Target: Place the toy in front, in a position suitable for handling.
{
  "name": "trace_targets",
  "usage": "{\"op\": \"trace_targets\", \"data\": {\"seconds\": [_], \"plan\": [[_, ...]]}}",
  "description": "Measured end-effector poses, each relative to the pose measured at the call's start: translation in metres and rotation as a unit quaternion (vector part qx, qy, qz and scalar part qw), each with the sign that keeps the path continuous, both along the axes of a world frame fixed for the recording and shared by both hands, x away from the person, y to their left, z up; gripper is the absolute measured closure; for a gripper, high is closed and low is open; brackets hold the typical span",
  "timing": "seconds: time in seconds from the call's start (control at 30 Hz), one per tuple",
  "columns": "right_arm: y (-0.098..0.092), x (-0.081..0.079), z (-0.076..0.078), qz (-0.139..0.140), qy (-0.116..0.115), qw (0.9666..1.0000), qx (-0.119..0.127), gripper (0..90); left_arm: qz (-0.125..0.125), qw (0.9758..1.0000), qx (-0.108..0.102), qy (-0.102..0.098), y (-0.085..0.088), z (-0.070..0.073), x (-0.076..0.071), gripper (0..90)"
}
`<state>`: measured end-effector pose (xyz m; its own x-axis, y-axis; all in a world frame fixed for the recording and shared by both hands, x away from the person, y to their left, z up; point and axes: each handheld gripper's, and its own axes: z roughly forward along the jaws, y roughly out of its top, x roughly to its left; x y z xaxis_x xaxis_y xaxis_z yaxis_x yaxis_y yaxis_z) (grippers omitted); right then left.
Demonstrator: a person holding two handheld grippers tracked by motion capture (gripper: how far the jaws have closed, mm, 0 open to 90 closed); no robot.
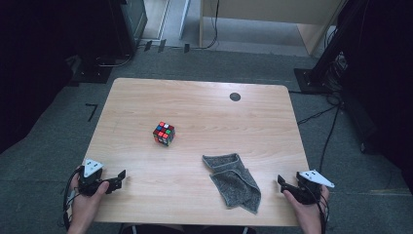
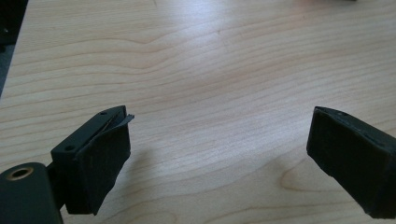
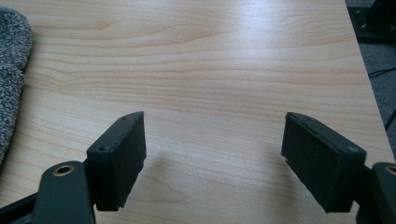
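A scrambled colour cube (image 1: 164, 133) stands near the middle of the wooden table (image 1: 195, 102). A folded grey cloth (image 1: 234, 179) lies toward the front right; its edge shows at the left of the right gripper view (image 3: 11, 74). My left gripper (image 1: 118, 179) rests at the front left corner, held by a hand, and its jaws stand wide apart over bare wood (image 2: 219, 144). At the front right edge my right gripper (image 1: 281, 183) is open too, with nothing between its jaws (image 3: 212, 154).
A small dark round grommet (image 1: 235, 96) sits in the tabletop at the back right. Grey carpet surrounds the table, with cables (image 1: 331, 122) and dark equipment stands along the right side and a wooden panel (image 1: 272, 14) at the back.
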<state>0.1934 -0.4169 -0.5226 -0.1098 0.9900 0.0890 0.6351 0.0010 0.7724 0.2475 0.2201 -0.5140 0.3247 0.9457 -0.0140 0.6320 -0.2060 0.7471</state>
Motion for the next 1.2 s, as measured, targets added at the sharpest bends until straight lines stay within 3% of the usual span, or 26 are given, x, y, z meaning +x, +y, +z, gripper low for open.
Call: {"op": "trace_targets", "data": {"seconds": [0.17, 0.33, 0.47, 0.67, 0.8, 0.9, 1.2], "plan": [[0.003, -0.001, 0.004, -0.005, -0.010, 0.9999, 0.007, 22.6, -0.004, 1.0000, 0.003, -0.002, -0.002, -0.001, 0.000, 6.3], [0.019, -0.004, 0.016, 0.005, -0.030, 0.9994, 0.015, 23.6, 0.003, 0.9999, 0.006, -0.010, -0.002, 0.000, -0.001, 6.3], [0.040, -0.005, 0.026, 0.030, -0.044, 0.9982, 0.027, 23.9, -0.001, 0.9998, 0.016, -0.012, -0.004, -0.001, -0.002, 6.3], [0.077, -0.006, 0.039, 0.079, -0.061, 0.9941, 0.043, 25.0, -0.008, 0.9998, 0.007, -0.015, -0.003, 0.000, -0.002, 6.3], [0.101, -0.007, 0.040, 0.113, -0.062, 0.9900, 0.057, 26.2, -0.019, 0.9996, 0.021, -0.010, -0.009, 0.002, 0.003, 6.2], [0.116, -0.006, 0.037, 0.135, -0.058, 0.9877, 0.055, 26.6, -0.031, 0.9995, 0.001, -0.009, -0.015, 0.006, 0.008, 6.2], [0.138, 0.004, 0.021, 0.177, -0.034, 0.9825, 0.046, 34.5, -0.068, 0.9974, -0.012, -0.019, -0.057, 0.014, 0.031, 6.1]]}}
